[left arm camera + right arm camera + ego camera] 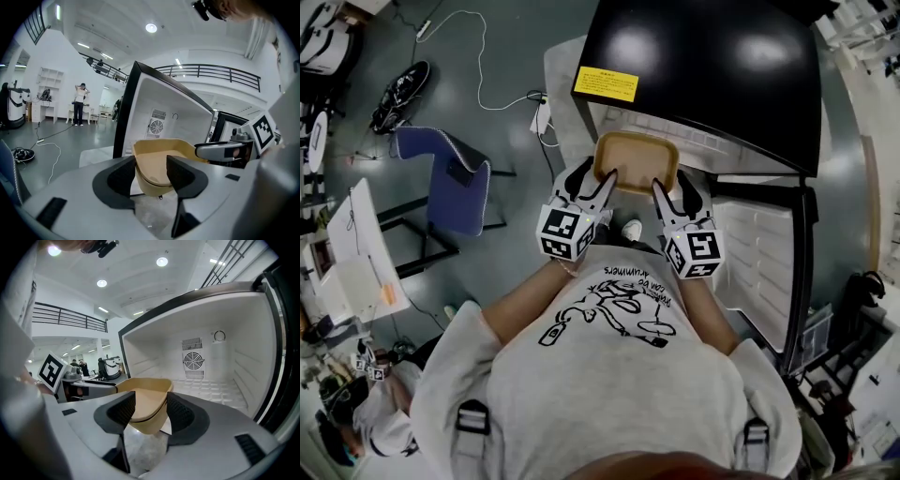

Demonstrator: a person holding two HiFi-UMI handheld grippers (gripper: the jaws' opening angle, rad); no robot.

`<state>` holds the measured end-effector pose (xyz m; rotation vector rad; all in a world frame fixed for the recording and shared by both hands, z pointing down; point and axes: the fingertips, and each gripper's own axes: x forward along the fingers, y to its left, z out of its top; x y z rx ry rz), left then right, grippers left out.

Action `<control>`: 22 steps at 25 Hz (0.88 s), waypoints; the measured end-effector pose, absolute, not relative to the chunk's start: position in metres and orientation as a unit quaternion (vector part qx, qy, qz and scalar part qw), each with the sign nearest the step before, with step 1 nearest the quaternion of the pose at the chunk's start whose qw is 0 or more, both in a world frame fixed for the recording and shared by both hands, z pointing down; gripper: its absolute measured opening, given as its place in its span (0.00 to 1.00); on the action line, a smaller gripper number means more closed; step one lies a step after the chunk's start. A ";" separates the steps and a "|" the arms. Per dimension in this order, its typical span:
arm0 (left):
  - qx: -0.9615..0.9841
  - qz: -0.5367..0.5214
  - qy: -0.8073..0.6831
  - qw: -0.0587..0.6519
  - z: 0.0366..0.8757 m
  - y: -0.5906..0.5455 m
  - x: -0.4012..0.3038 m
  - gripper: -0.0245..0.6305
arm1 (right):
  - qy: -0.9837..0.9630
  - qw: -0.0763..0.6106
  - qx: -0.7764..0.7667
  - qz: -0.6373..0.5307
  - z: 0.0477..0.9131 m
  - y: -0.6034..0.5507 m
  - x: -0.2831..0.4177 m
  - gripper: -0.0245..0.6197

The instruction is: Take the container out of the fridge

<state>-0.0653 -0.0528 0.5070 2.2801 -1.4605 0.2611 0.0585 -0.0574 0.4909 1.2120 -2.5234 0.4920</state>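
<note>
A shallow tan container (637, 157) hangs in the air just in front of the open black fridge (703, 66), held level at its near edge. My left gripper (598, 184) is shut on the near left corner, and my right gripper (673, 193) is shut on the near right corner. In the left gripper view the container's rounded corner (161, 164) sits between the black pads (180, 172). The right gripper view shows the other corner (143, 404) clamped the same way, with the fridge's white inside (206, 383) behind it holding nothing that I can see.
The fridge door (764, 258) stands open to the right of my right arm. A blue chair (450, 178) and a desk (356, 253) stand to the left. Shoes (398, 94) and a white cable (487, 84) lie on the grey floor.
</note>
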 end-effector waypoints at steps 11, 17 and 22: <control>0.801 0.102 -0.548 0.217 0.520 -0.041 -0.095 0.34 | -0.887 0.162 0.394 0.179 0.508 -0.052 0.030 0.38; 0.796 0.125 -0.553 0.215 0.541 -0.037 -0.103 0.34 | -0.888 0.178 0.385 0.177 0.527 -0.052 0.020 0.38; 0.792 0.146 -0.552 0.215 0.563 -0.033 -0.107 0.34 | -0.888 0.191 0.375 0.185 0.549 -0.049 0.015 0.38</control>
